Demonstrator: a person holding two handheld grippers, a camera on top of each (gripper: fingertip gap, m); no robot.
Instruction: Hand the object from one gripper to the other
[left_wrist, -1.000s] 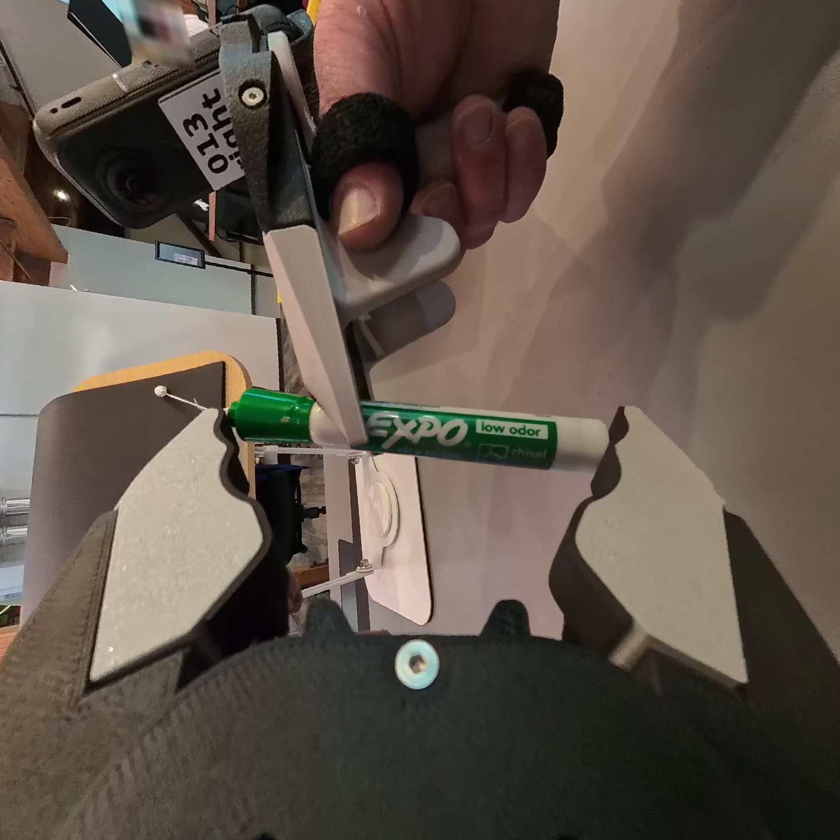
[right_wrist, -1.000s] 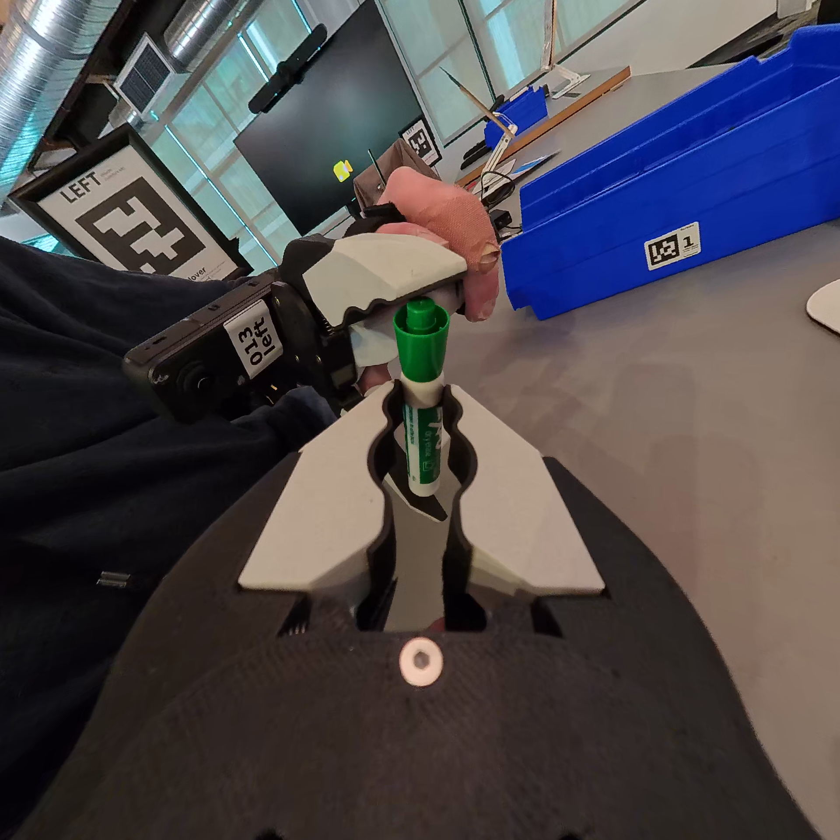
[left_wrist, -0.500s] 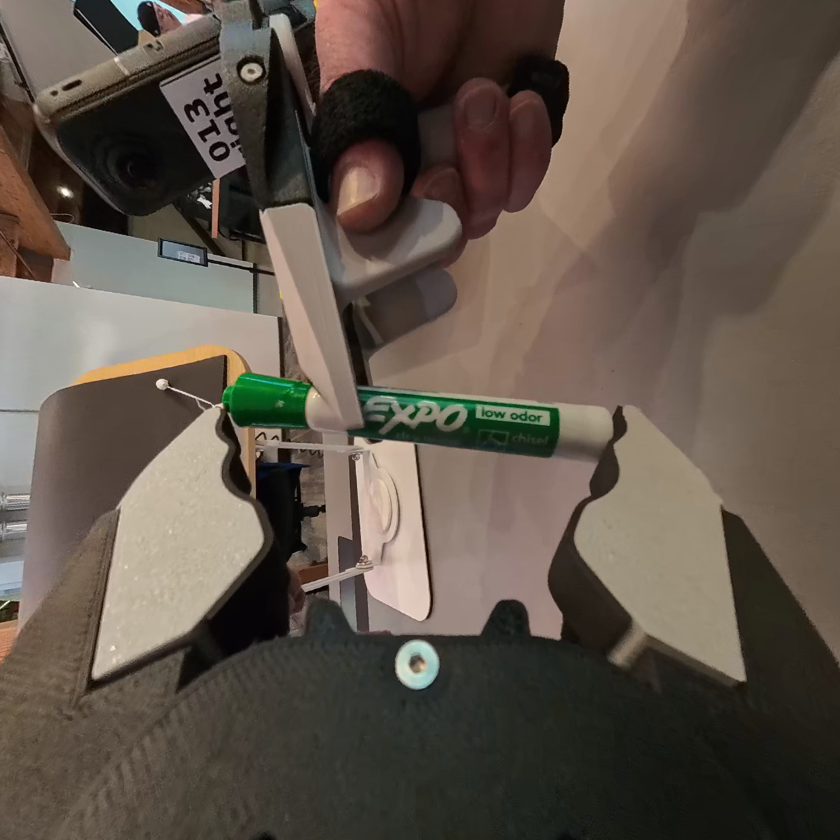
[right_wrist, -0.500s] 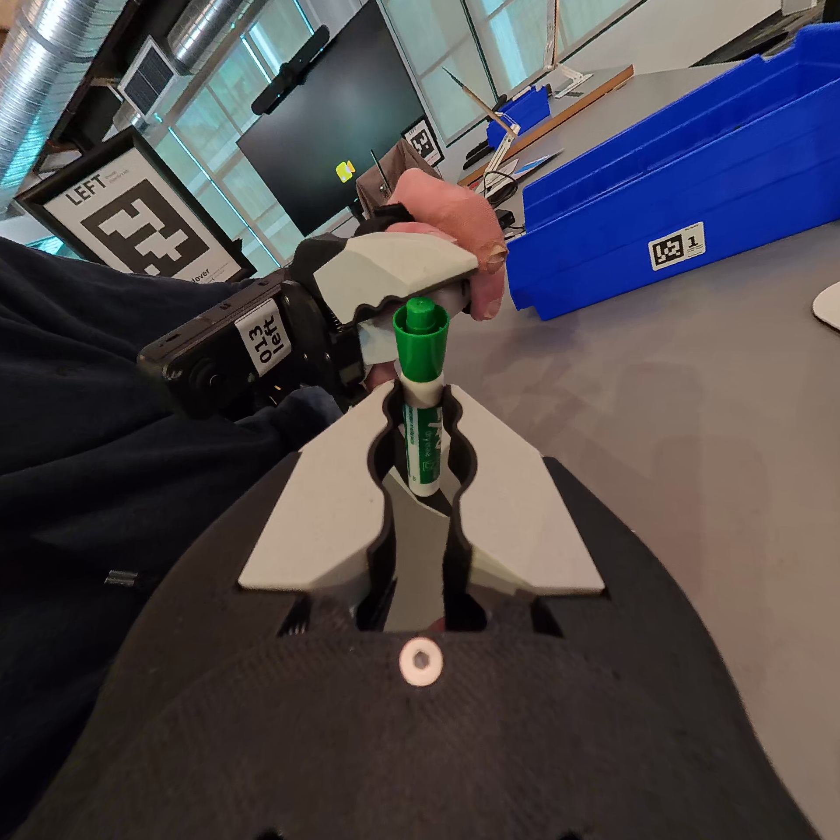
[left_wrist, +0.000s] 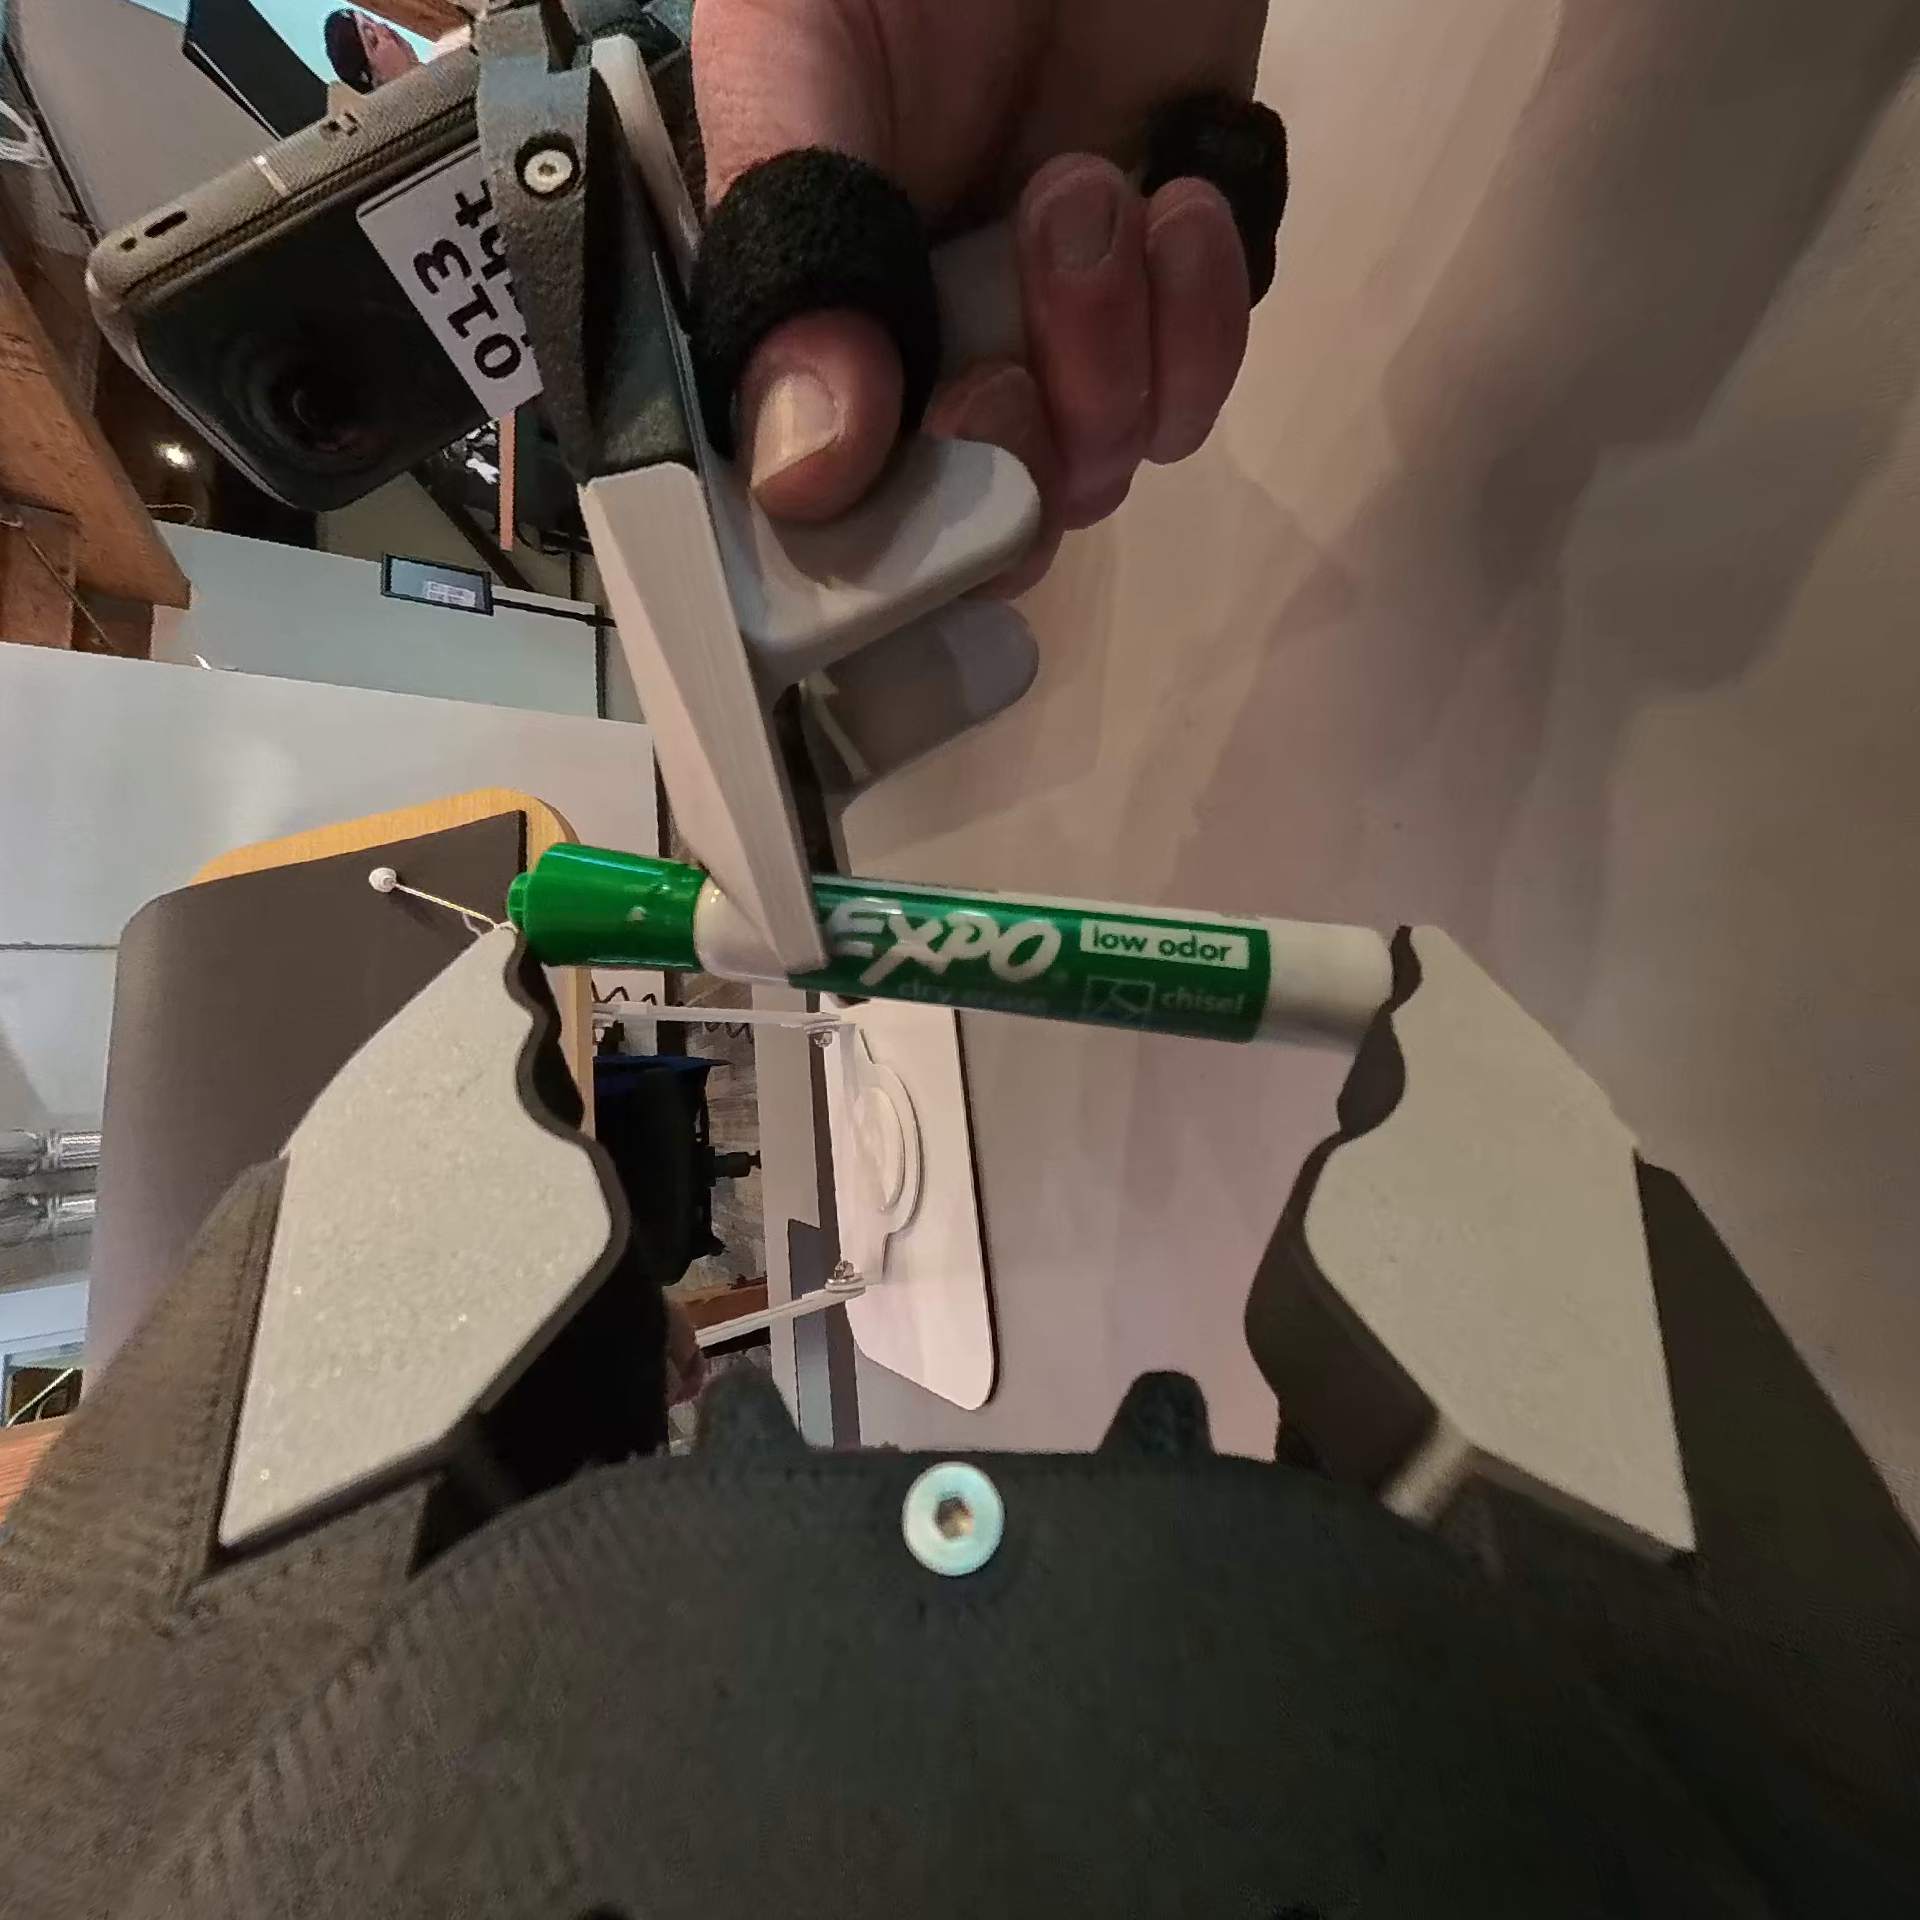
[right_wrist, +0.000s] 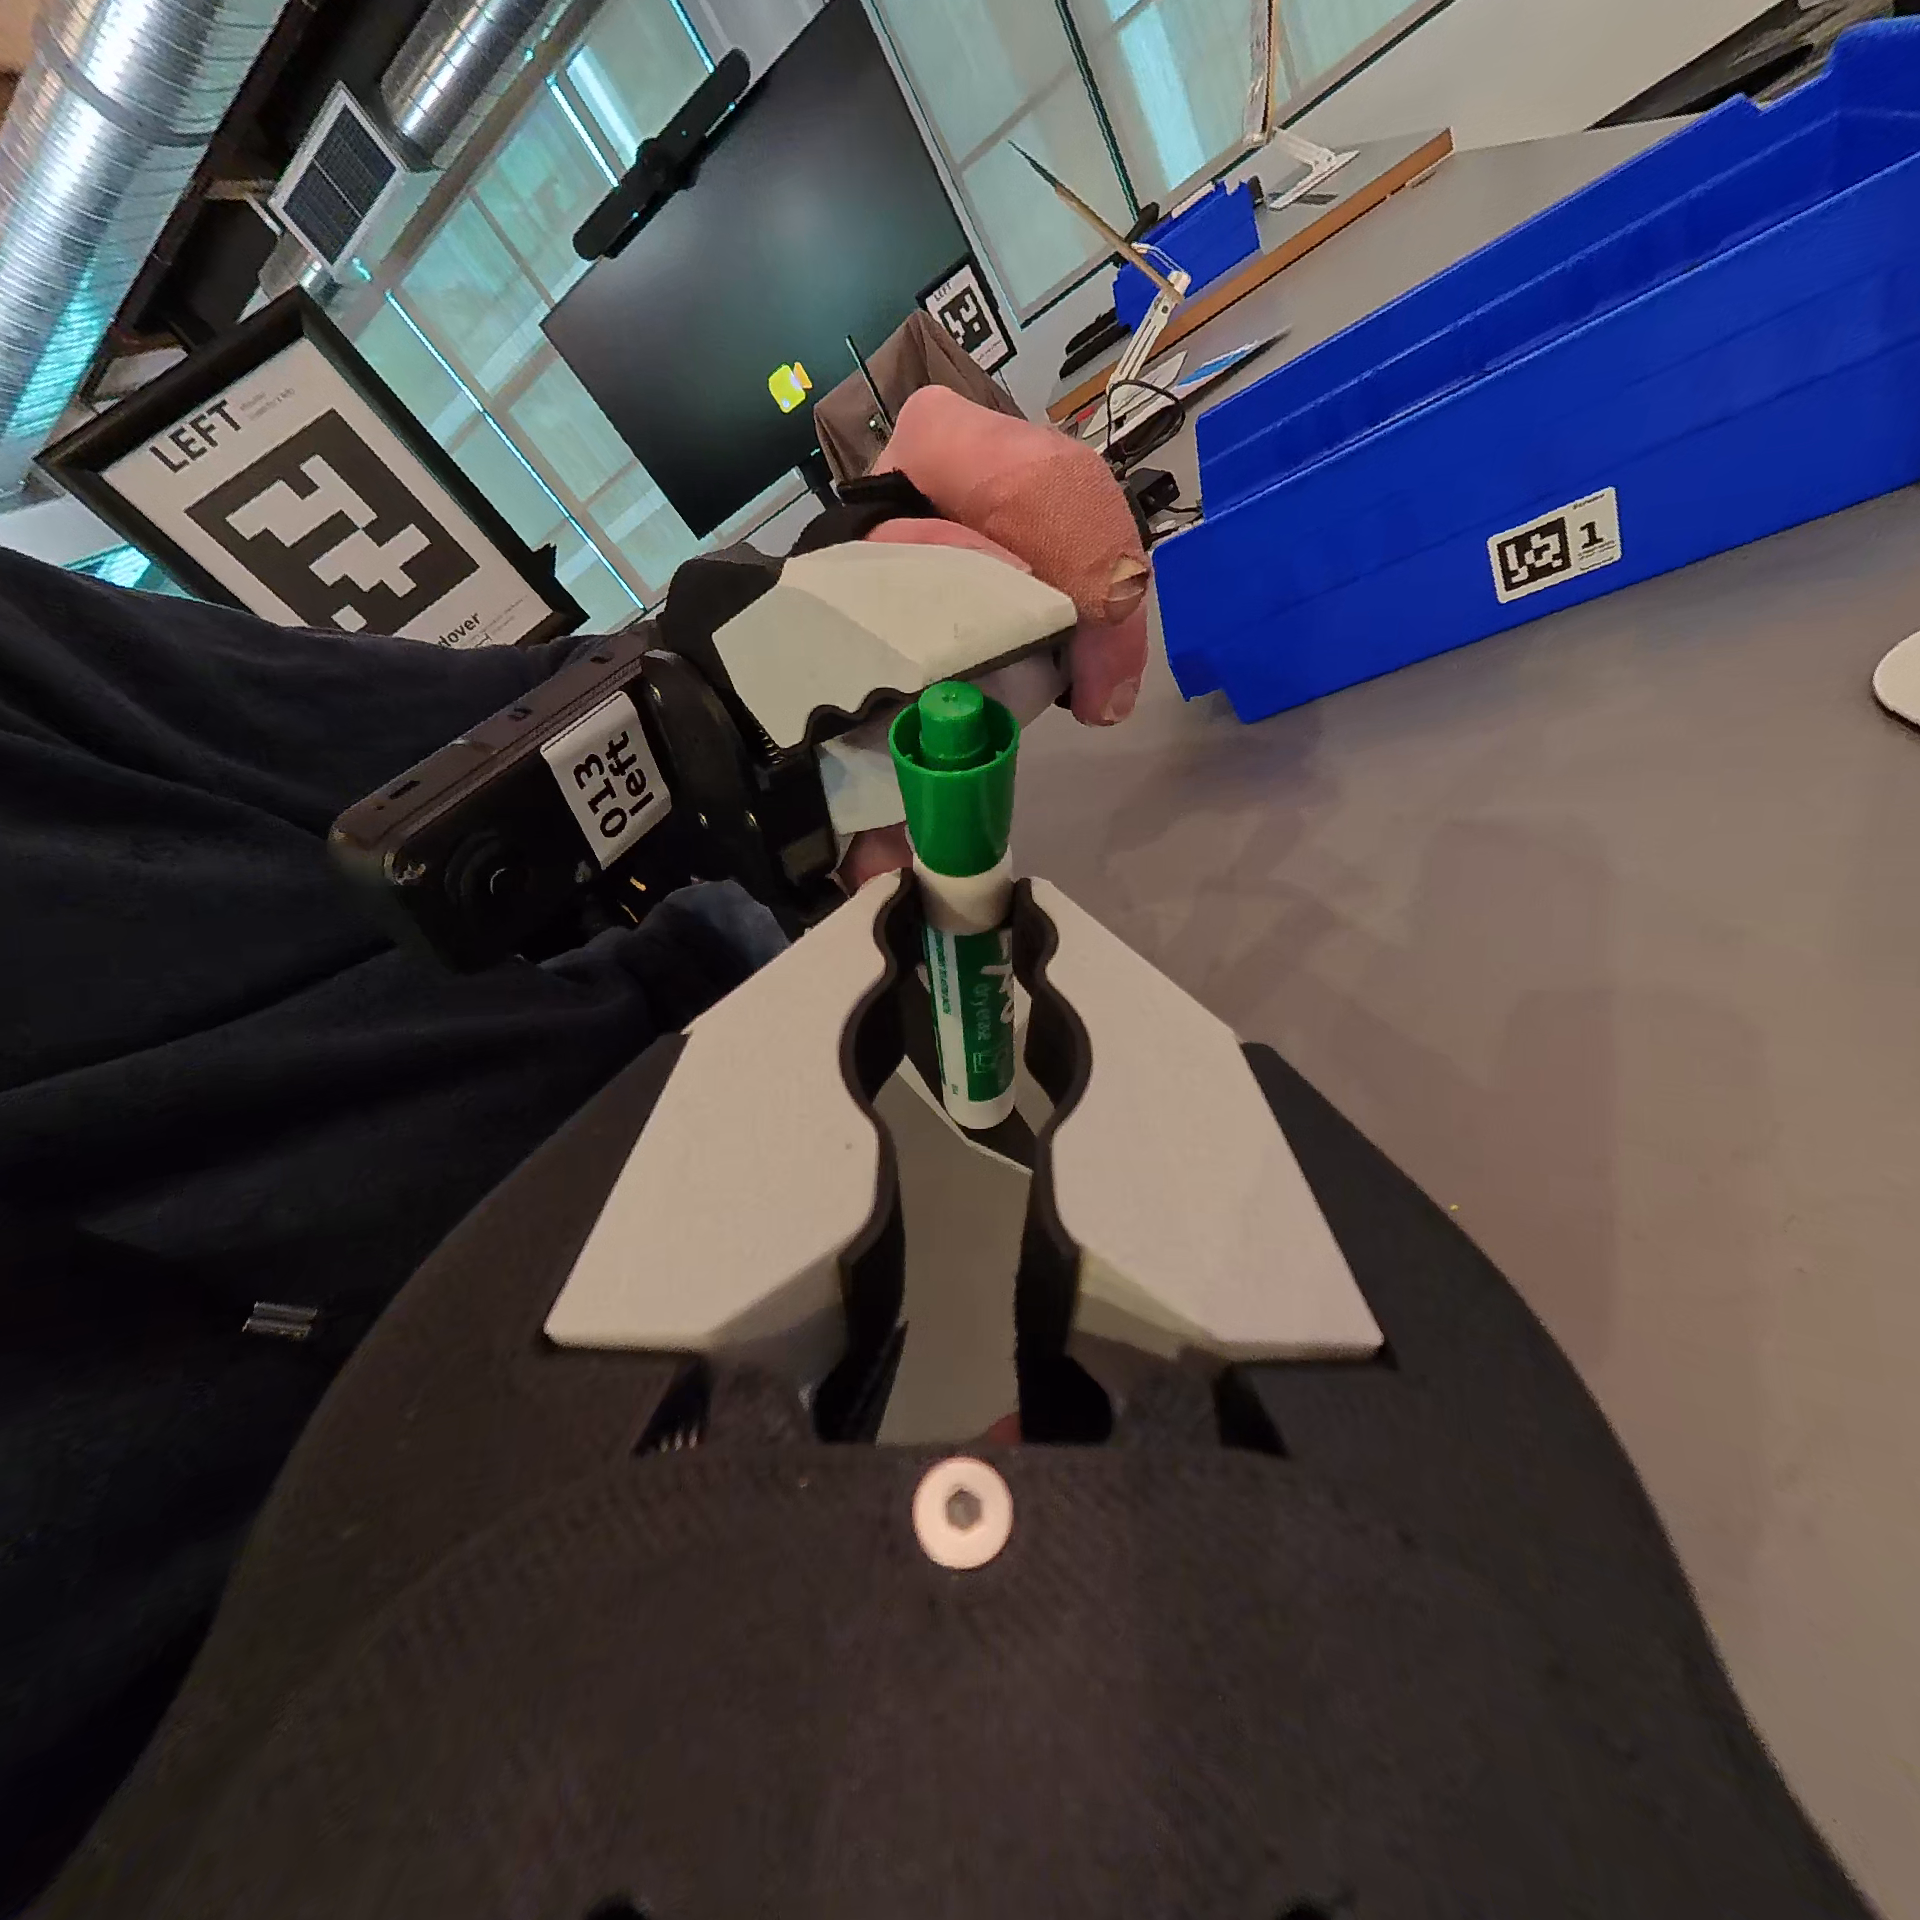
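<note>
The right gripper (right_wrist: 961, 966) clamps the green marker (left_wrist: 1039, 961) near its cap, spanning the left gripper (left_wrist: 956, 997) (jaws spread wide), so releasing before these close would likely drop it onto the grey table (right_wrist: 1558, 935).

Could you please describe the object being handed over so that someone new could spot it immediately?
Above the grey table, find the right gripper, shut on a marker. It lies between the open left gripper's fingertips. It is the only slim white barrel with a green cap.
</note>
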